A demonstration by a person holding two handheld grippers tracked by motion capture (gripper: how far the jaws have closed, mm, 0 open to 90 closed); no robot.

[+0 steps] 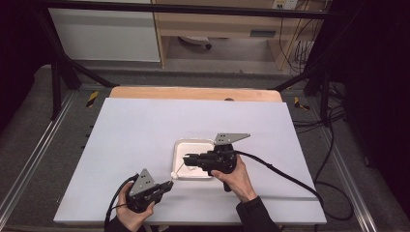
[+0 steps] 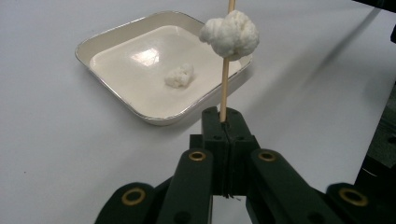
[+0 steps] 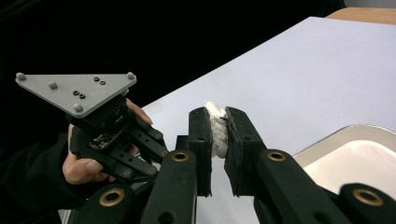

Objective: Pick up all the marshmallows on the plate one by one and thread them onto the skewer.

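Surface: we work on a white board [image 1: 145,130] laid over a wooden table [image 1: 193,93], with grey floor and a dark metal frame around it.
Tray: we see a small square white tray [image 1: 180,147] with a metal rim near the middle of the surface, closer to our side; in the left gripper view one white lump [image 2: 179,75] lies loose on its floor.
Left gripper: our left gripper [image 1: 167,185] sits at the near edge of the surface, just left of the tray's near corner. Its jaws are pressed fully together on the lower end of a thin wooden skewer [image 2: 224,91], which rises between them.
Skewer: it slants from the left gripper toward the tray, and a fluffy white piece [image 2: 230,34] that looks like a cauliflower floret or a marshmallow is threaded on it partway up; we cannot tell which it is. In the left gripper view that piece hangs above the tray's near rim.
Right gripper: our right gripper [image 1: 186,157] is held level over the tray, pointing left toward the skewer. Its jaws are nearly together and pinch a second white piece [image 3: 217,128] between the pads.
Hands: our left hand [image 1: 133,212] and right hand [image 1: 237,179] each wrap a gripper body, dark sleeves at the wrists.
Cables: a black cable [image 1: 290,181] trails right from the right gripper across the surface.
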